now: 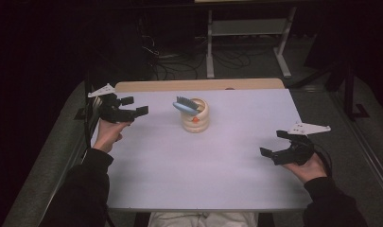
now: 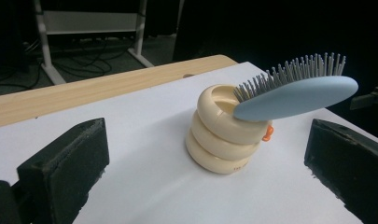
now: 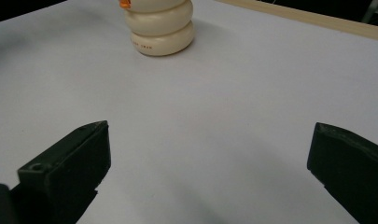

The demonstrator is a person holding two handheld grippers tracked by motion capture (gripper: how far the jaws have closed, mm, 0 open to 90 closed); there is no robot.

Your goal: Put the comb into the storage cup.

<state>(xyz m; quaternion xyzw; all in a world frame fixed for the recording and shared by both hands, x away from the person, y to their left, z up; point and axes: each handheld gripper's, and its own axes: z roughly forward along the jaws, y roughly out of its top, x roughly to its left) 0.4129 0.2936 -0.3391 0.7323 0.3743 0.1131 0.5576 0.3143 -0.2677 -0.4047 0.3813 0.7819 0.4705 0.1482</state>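
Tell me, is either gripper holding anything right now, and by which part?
Nothing is held. The left gripper and right gripper are both open over the table; the brush sits in the holder, untouched.

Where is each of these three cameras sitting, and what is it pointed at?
High view: above the person's side, looking forward and down on the table; forearms, left gripper and right gripper show.
Left gripper view: rides on the left gripper, facing the cream ringed holder and the blue hairbrush; its two black fingers show.
Right gripper view: rides on the right gripper, low over the table, facing the holder's base; its fingers show.
All three share the holder.
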